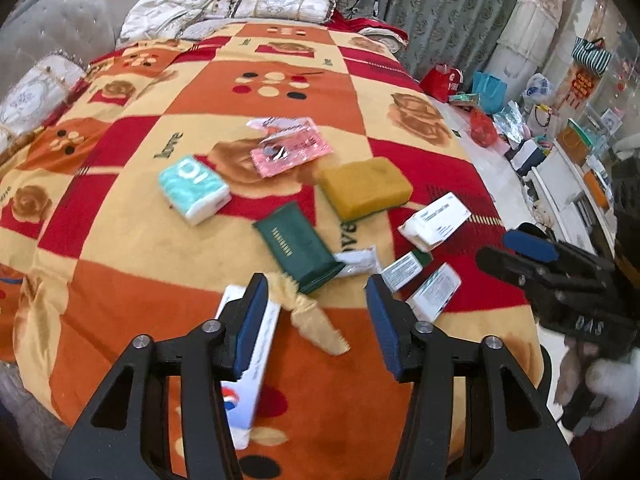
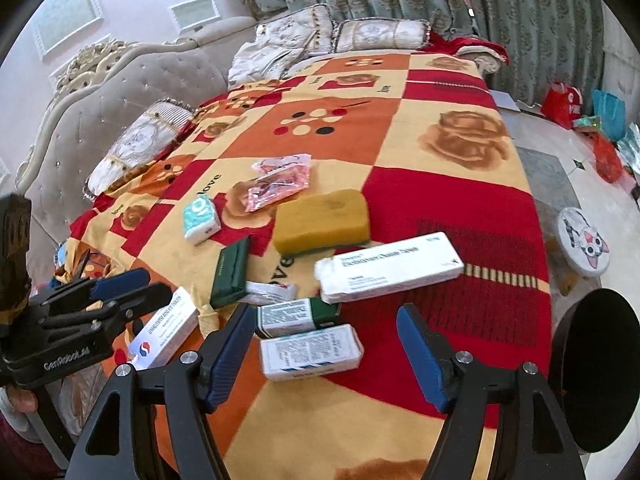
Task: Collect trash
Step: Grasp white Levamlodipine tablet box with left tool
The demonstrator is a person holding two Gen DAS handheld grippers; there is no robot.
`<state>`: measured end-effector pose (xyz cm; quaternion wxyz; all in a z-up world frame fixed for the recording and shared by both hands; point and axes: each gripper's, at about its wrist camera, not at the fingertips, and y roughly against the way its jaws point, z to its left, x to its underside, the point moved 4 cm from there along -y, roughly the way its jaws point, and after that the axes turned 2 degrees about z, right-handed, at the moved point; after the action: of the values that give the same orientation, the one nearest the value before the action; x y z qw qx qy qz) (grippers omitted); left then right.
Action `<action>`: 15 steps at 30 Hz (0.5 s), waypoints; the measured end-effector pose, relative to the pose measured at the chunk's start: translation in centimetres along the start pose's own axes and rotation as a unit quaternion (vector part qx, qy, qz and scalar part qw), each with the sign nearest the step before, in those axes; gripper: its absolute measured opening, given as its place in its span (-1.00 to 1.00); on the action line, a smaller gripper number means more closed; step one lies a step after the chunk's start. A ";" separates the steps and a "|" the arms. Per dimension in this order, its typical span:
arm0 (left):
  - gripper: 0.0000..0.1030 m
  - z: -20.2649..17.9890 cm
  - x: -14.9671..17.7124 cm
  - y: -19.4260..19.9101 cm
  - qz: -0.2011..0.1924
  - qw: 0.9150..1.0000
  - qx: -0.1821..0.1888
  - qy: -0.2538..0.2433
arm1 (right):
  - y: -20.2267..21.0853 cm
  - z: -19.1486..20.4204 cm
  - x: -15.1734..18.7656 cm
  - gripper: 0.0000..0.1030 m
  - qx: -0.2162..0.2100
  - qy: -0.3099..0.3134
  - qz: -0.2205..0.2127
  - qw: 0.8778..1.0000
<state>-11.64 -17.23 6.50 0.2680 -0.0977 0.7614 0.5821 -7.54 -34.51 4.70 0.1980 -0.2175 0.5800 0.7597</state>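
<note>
While hovering over the red, orange and cream patchwork blanket (image 1: 132, 248), left gripper (image 1: 316, 308) released, blue pads apart, nothing clamped. Beneath the gap, a crumpled cream-yellow paper wrapper (image 1: 316, 320); under the left pad, a long white cardboard box with a red-and-blue logo (image 1: 252, 364). Just ahead, a dark green flat pouch (image 1: 298, 252) and a small white plastic sachet (image 1: 358, 262); further ahead, a teal-and-white tissue pack (image 1: 194, 190), a torn pink plastic wrapper (image 1: 290, 146) and a mustard-yellow sponge block (image 1: 366, 188).

Right gripper (image 2: 326, 356) likewise released, gripping nothing. Directly between its pads, a white printed cardboard medicine box (image 2: 310, 352), lying flat, apart from both pads. Touching it just ahead, a green-and-white small carton (image 2: 296, 316); beyond that, a long white pharmacy box (image 2: 390, 268), slightly crushed at one end.

No bin or open container identifiable on the blanket; coloured bags (image 2: 564, 100) on the floor far ahead to the right, contents impossible to tell.
</note>
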 end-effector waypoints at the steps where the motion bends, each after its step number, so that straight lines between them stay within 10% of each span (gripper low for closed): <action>1: 0.04 0.5 0.3 0.1 0.002 1.000 0.001 0.002 | -0.2 0.2 0.0 0.42 -0.001 0.001 0.001 1.000; 15: 0.09 4.1 5.4 -2.2 0.052 0.998 -0.042 -0.020 | -3.4 3.1 -1.4 0.47 -0.036 0.018 0.030 0.999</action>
<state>-13.92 -13.19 1.15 0.2480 -0.0570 0.7351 0.6284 -4.81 -30.74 3.47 0.1570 -0.2204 0.5617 0.7818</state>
